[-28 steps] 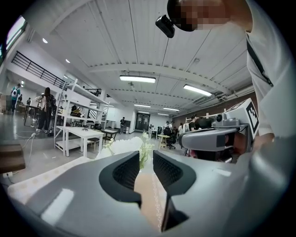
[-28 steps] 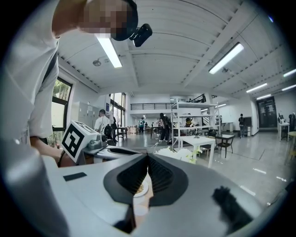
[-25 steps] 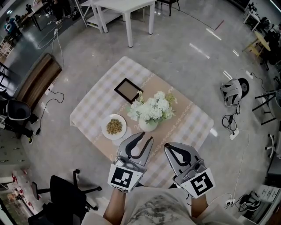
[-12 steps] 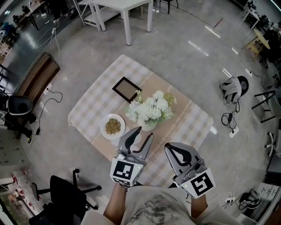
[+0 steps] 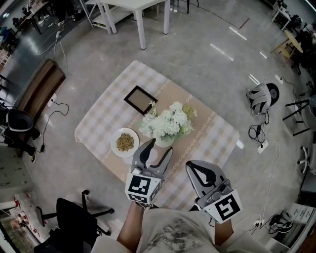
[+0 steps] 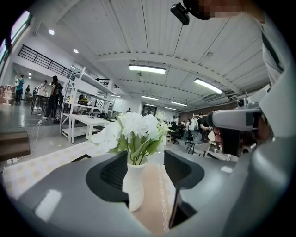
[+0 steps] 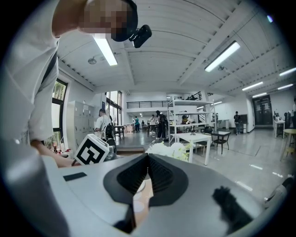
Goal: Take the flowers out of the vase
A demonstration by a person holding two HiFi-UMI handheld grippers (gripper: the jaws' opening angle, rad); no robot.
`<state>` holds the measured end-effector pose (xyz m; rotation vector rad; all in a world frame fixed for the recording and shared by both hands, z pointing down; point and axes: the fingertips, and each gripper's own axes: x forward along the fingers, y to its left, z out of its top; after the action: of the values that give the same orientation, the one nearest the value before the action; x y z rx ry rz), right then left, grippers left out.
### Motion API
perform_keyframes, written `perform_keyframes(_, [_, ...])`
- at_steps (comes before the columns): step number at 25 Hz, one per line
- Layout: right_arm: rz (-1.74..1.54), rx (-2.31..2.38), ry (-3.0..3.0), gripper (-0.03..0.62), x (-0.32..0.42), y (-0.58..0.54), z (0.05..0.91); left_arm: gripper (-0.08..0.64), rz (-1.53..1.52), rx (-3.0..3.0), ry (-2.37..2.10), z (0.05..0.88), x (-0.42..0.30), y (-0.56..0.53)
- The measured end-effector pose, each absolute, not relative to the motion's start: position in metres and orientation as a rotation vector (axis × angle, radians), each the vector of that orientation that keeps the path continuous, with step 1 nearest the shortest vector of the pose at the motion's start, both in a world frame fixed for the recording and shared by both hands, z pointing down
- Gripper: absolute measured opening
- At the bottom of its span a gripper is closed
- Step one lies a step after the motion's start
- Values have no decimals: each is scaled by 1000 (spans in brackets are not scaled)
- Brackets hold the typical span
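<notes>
- Around the vase: plate (image 5: 125, 142) of brownish dried bits to its left, close to the left gripper's outer jaw. A dark picture frame (image 5: 140, 100) lies flat on the far side.
- Task items: white flowers (image 5: 168, 121) stand upright in the white vase (image 5: 165, 141), mid-table on the beige runner (image 5: 200, 129).
- Surface: low table under a checked cloth (image 5: 103, 123).
- Room: glossy grey floor, with a white table (image 5: 143, 10), bench (image 5: 42, 89) and office chair (image 5: 74, 217) well apart.
- Left gripper (image 5: 160, 146): held near level, aimed at the vase. Its 2 jaws are apart and have just been opening. The vase shows between them with no pad pressing it – inside the gap or just ahead, I cannot tell.
- Right gripper (image 5: 191, 167): held back at the near table edge, jaws closed tip to tip, empty.
</notes>
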<state>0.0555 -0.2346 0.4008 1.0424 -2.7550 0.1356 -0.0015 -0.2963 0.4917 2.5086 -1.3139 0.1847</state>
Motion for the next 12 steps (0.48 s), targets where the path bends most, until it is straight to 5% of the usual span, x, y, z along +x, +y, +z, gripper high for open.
perform_keyframes(12, [152,1064,-2742,15,62,-238,405,354,190,2460,-1336,505,0,-312])
